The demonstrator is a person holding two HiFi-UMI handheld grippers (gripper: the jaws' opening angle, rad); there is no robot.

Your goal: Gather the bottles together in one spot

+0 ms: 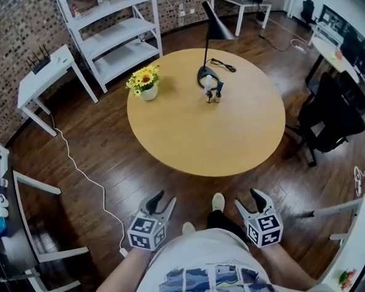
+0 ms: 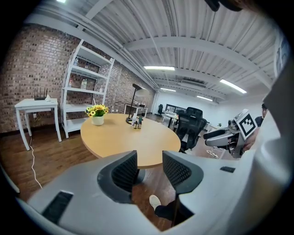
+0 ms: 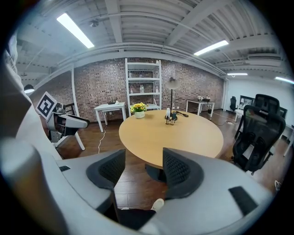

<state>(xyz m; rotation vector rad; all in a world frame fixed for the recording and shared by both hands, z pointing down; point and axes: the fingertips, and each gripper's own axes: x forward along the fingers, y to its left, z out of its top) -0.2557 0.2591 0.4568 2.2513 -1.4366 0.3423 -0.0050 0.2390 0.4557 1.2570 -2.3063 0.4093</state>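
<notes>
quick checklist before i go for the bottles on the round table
1. Left hand-held gripper empty, jaws apart: ok.
2. Right hand-held gripper empty, jaws apart: ok.
3. Bottles spotted, clustered beside the lamp base: ok.
4. Bottles within reach: not ok, both grippers are short of the table edge.
5. Bottle count, and whether they touch: cannot tell, too small.

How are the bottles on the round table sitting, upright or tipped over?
Upright: the bottles stand on their bases, close together beside the lamp base.
</notes>
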